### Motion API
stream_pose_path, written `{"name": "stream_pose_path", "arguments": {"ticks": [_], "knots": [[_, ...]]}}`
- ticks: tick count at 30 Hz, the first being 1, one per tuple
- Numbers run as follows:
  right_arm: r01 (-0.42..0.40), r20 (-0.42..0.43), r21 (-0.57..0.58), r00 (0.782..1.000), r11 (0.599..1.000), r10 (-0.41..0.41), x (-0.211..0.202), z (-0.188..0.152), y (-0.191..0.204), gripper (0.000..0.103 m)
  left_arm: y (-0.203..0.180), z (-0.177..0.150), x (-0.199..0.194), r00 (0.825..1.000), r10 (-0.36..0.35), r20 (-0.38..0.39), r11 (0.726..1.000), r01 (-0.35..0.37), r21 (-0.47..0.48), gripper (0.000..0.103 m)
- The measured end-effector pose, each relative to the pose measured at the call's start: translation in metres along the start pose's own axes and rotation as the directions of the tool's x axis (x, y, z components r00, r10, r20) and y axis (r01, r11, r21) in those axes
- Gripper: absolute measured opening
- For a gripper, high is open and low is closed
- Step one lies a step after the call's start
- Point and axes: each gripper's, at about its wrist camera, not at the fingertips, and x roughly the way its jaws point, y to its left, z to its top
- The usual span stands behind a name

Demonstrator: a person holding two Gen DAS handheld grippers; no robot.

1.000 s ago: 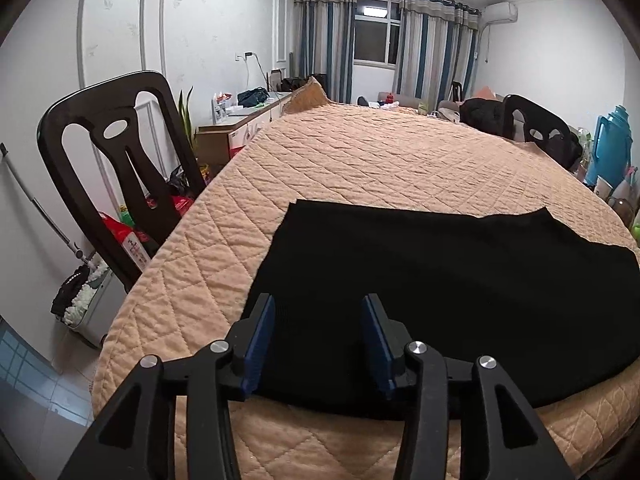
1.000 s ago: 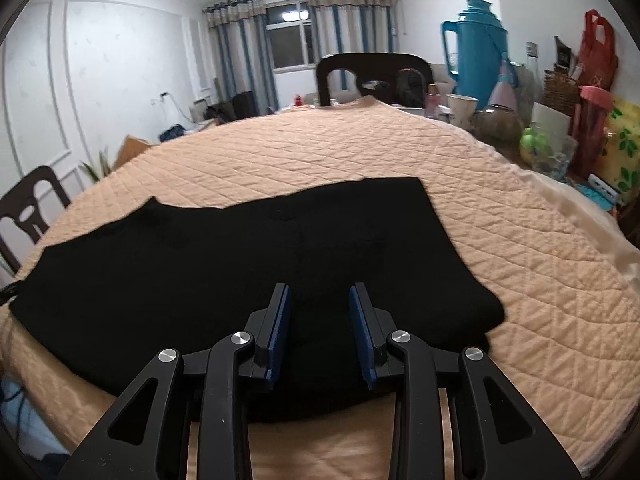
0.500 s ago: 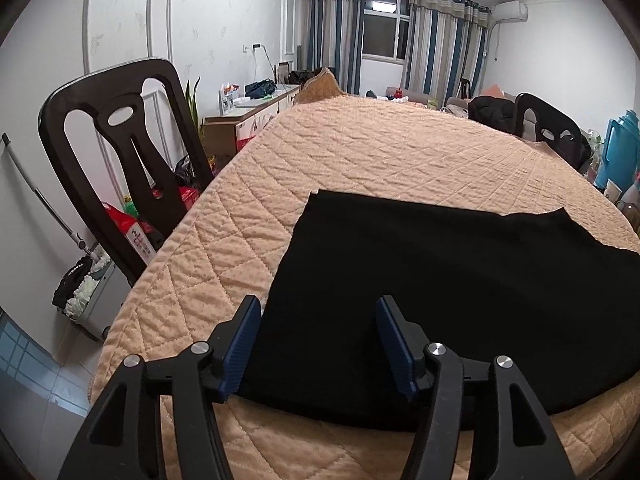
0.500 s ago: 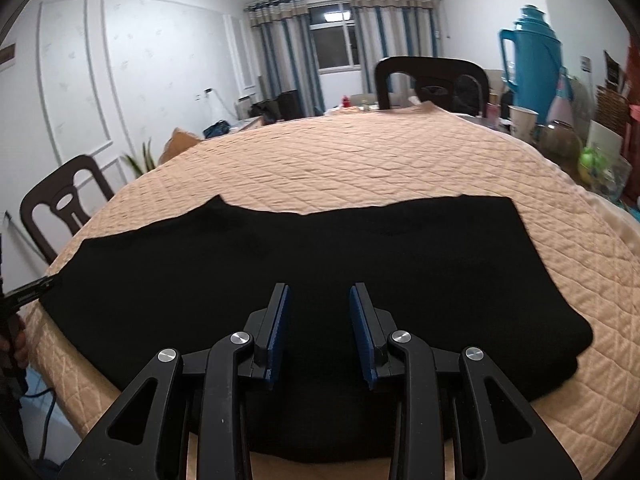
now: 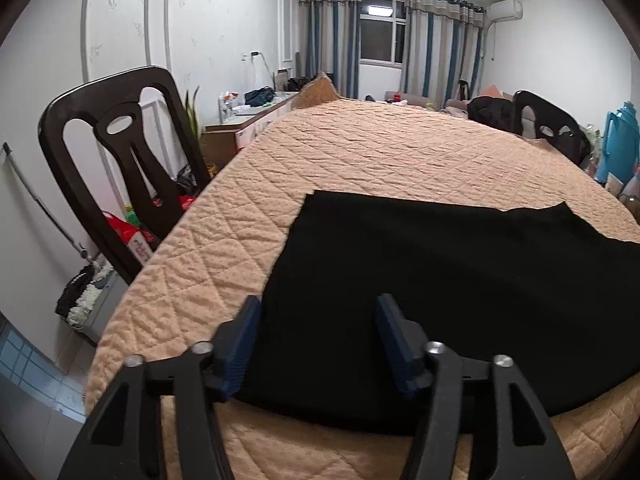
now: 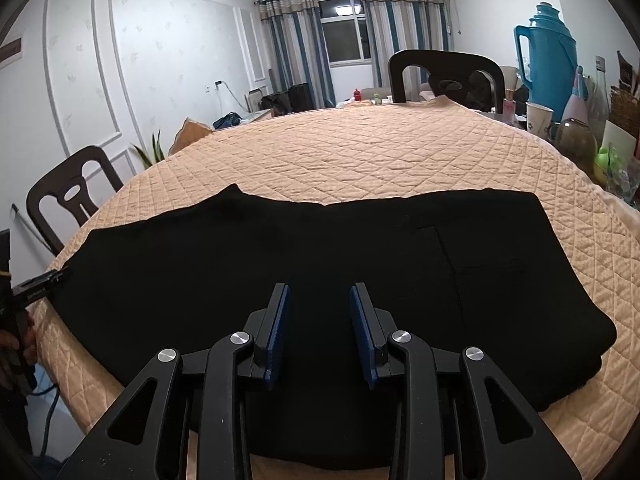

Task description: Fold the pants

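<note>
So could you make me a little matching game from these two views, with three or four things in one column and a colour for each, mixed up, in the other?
Things:
1. flat-lying fabric pants
2. quilted table cover
3. tall plastic thermos jug
4. ribbed gripper finger pads

Colours:
A. turquoise
B. dark blue
C. black
D. peach-tan

Right pairs: 1-C, 2-D, 3-A, 4-B

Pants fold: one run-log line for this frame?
pants: flat on quilted cover | left claw: closing, over left end, no grip | right claw: open, above near edge
</note>
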Motion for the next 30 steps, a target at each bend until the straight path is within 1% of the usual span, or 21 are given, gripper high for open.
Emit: {"name": "stream_pose_path", "arguments": {"ticks": [2, 3, 4, 8, 10, 11, 13, 17, 19, 22, 24, 25, 28, 30], "knots": [[-0.003, 0.002, 0.000, 1.000, 1.000, 0.003, 0.000, 0.000, 0.001, 0.032, -0.003, 0.000, -0.002, 1.000, -0.011, 0.004, 1.000, 0.011, 0.010, 0.046], [-0.004, 0.002, -0.002, 1.000, 1.000, 0.004, 0.000, 0.000, 0.002, 0.032, -0.004, -0.001, -0.002, 1.000, -0.025, 0.004, 1.000, 0.025, 0.012, 0.039], [-0.006, 0.001, -0.004, 1.000, 1.000, 0.006, 0.000, 0.000, 0.003, 0.032, -0.006, -0.001, -0.003, 1.000, -0.028, 0.005, 1.000, 0.028, 0.013, 0.035], [-0.014, 0.003, -0.009, 1.000, 1.000, 0.014, 0.000, 0.001, 0.006, 0.032, -0.008, 0.000, -0.004, 0.999, -0.040, 0.008, 0.999, 0.040, 0.025, 0.028], [-0.018, 0.005, -0.010, 1.000, 1.000, 0.018, 0.000, 0.001, 0.007, 0.032, -0.004, 0.002, -0.005, 0.999, -0.051, 0.008, 0.999, 0.051, 0.016, 0.018], [-0.018, 0.005, -0.011, 1.000, 1.000, 0.018, 0.000, 0.001, 0.007, 0.032, -0.001, 0.002, -0.005, 0.998, -0.062, 0.006, 0.998, 0.062, 0.003, 0.016], [-0.021, 0.006, -0.011, 1.000, 1.000, 0.022, 0.000, 0.002, 0.007, 0.032, 0.006, 0.005, -0.005, 0.994, -0.109, -0.004, 0.993, 0.108, -0.039, 0.010], [-0.029, 0.010, -0.006, 1.000, 1.000, 0.029, -0.001, 0.002, 0.008, 0.032, 0.017, 0.012, -0.006, 0.978, -0.210, -0.014, 0.971, 0.207, -0.123, 0.008], [-0.036, 0.013, -0.001, 0.999, 0.999, 0.036, -0.002, 0.002, 0.007, 0.032, 0.016, 0.016, -0.009, 0.965, -0.263, -0.005, 0.955, 0.260, -0.142, 0.008], [-0.046, 0.018, 0.003, 0.999, 0.999, 0.046, -0.003, 0.002, 0.008, 0.032, 0.002, 0.026, -0.018, 0.944, -0.331, 0.019, 0.935, 0.330, -0.132, 0.008], [-0.057, 0.022, 0.007, 0.998, 0.998, 0.057, -0.003, 0.002, 0.008, 0.032, -0.013, 0.034, -0.021, 0.923, -0.383, 0.029, 0.916, 0.384, -0.118, 0.007], [-0.063, 0.023, 0.009, 0.998, 0.998, 0.063, -0.003, 0.002, 0.008, 0.032, -0.021, 0.038, -0.021, 0.912, -0.408, 0.030, 0.906, 0.409, -0.110, 0.005], [-0.084, 0.022, 0.019, 0.996, 0.996, 0.084, -0.002, 0.001, 0.009, 0.032, -0.059, 0.048, -0.022, 0.866, -0.500, 0.016, 0.864, 0.499, -0.066, 0.002], [-0.095, 0.020, 0.024, 0.995, 0.995, 0.094, -0.002, 0.001, 0.009, 0.032, -0.093, 0.049, -0.025, 0.824, -0.567, -0.003, 0.824, 0.567, -0.017, 0.002]]}}
